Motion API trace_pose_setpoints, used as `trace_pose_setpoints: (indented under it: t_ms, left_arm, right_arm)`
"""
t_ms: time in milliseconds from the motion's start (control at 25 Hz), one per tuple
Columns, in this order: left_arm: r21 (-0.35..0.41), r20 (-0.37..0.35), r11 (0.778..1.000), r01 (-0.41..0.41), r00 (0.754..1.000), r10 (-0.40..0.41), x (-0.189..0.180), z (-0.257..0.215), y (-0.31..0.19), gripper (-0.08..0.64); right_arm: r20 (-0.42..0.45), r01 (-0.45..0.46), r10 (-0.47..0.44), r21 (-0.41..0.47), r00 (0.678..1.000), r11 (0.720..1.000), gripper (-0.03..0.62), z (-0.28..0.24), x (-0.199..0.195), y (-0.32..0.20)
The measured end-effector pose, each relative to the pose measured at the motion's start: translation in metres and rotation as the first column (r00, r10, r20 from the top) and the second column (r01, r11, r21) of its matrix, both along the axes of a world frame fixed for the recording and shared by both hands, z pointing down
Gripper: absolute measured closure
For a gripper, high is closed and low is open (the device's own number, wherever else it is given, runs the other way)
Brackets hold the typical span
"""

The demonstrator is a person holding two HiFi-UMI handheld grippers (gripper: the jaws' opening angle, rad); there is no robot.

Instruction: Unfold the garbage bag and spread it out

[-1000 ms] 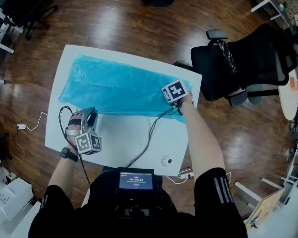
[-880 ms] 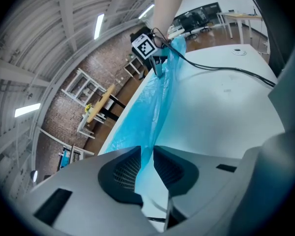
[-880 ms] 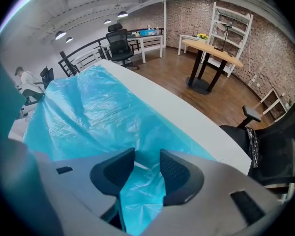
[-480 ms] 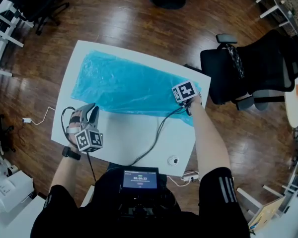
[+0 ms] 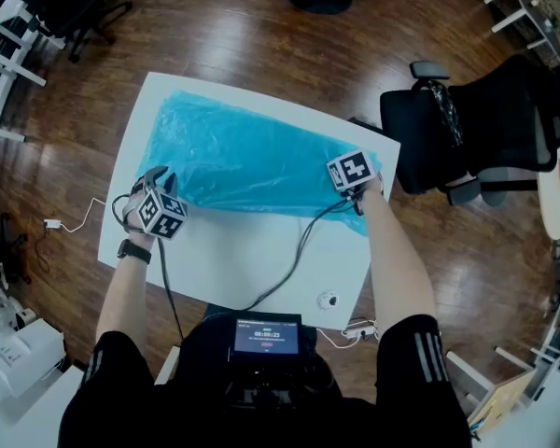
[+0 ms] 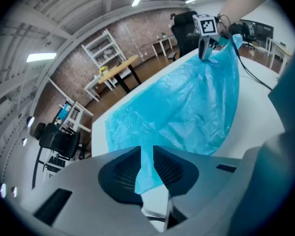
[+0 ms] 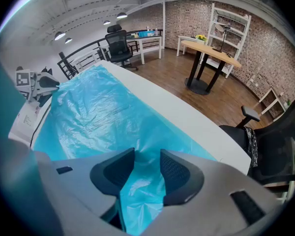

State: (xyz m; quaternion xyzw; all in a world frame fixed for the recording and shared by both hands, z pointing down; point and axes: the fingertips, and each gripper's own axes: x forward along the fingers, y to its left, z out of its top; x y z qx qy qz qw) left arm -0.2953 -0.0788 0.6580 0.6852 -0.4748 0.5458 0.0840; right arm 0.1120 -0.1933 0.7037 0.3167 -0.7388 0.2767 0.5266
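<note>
The thin turquoise plastic garbage bag (image 5: pixel 252 161) lies stretched across the upper half of the white rectangular table (image 5: pixel 252 259), mid-frame in the head view. The left gripper (image 6: pixel 148 156) pinches a strip of its lower-left edge in narrow jaws. The right gripper (image 7: pixel 146 157), jaws set wider, clamps bunched film at the bag's right end.

The garbage bag (image 5: pixel 252 157) lies on the table (image 5: pixel 261 259), office chair (image 5: pixel 476 119) right.

Small round white object (image 5: pixel 328 300), too small to identify
</note>
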Motion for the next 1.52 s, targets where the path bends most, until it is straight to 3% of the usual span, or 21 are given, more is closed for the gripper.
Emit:
trace_pose_setpoints:
  t_ms: [200,600,960,1320,1520]
  left_arm:
    - [-0.127,0.006,0.992,0.008,1.000,-0.008,-0.010,0.042,0.009,0.476]
    - [-0.143,0.008,0.990,-0.014,1.000,0.015,-0.008,0.048,0.013,0.515]
    - [-0.155,0.047,0.987,-0.041,0.998,0.048,-0.007,0.051,0.012,0.543]
    - [-0.158,0.079,0.986,-0.059,0.994,0.072,-0.007,0.053,0.012,0.558]
    - [-0.158,0.083,0.985,-0.067,0.993,0.081,-0.007,0.052,0.012,0.560]
  right_arm:
    - [-0.044,-0.002,0.002,0.005,0.999,1.000,0.391,0.004,0.010,-0.001]
    - [-0.022,-0.005,0.006,0.029,1.000,1.000,0.393,0.004,0.012,-0.001]
    - [0.082,0.004,-0.018,0.177,0.996,0.984,0.391,-0.034,0.017,0.000]
    - [0.120,0.065,-0.084,0.151,0.989,0.986,0.391,-0.101,0.011,0.088]
    - [0.106,0.047,-0.058,0.100,0.993,0.994,0.391,-0.087,0.015,0.137]
